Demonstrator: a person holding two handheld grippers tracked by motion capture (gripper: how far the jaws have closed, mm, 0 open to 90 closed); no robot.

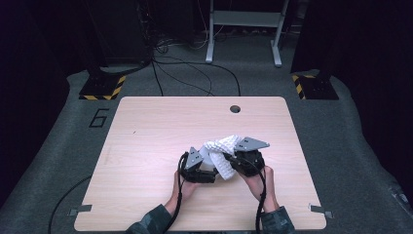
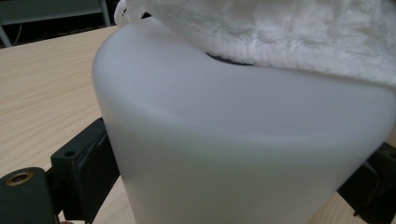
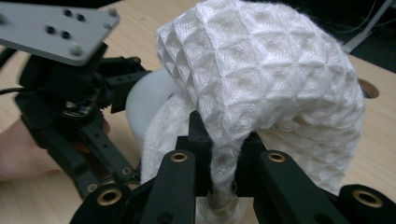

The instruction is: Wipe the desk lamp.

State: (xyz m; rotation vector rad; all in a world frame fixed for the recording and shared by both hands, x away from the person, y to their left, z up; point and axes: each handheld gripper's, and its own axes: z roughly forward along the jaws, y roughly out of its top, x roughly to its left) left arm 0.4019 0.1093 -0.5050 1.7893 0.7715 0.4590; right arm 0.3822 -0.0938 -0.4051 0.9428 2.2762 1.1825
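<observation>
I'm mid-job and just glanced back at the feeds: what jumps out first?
The white waffle cloth, bunched near the middle of the wooden table, is pinched in the right gripper and drapes over a frosted white cup. The left gripper has that cup between its wide-set jaws, at the cloth's left in the high view.

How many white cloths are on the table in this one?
1: a white waffle-weave cloth draped over the white container near the table's middle, a fold pinched in the right gripper. Another underneath could be hidden.

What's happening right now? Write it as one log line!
left gripper: around white cup | right gripper: shut on white cloth | cloth draped over cup | table
</observation>
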